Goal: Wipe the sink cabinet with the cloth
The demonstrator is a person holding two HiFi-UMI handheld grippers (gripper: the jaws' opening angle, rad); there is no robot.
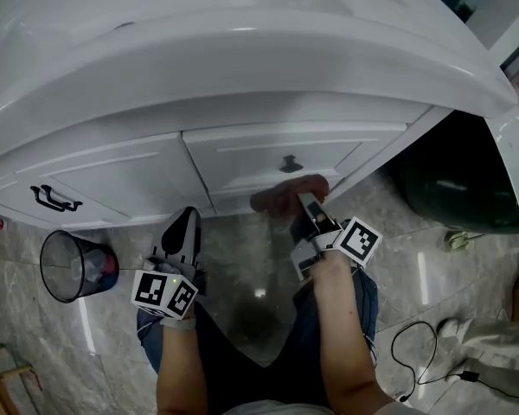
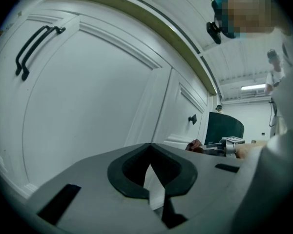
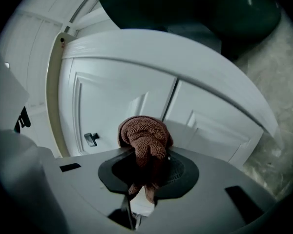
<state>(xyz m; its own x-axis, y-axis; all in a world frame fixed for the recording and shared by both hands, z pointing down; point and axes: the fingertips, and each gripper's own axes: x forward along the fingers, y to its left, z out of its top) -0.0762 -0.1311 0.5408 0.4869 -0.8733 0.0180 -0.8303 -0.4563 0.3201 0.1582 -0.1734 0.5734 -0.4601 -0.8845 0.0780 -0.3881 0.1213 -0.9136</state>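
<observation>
Cloth [image 3: 145, 138] pinched in right tool [image 3: 147, 168], near cabinet [image 3: 112, 101].

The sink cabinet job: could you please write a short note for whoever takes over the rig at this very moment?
Left gripper: shut and empty, low in front of the cabinet, near the seam between its doors.
Right gripper: shut on the cloth, which bunches out past the tips.
The cloth is at the bottom edge of the door with the knob, apparently touching it.
Done: the cloth is gripped and at the cabinet. No wipe marks show, so I cannot tell how much is wiped.
Left: wipe the cabinet front, including the door with the bar handle.
</observation>
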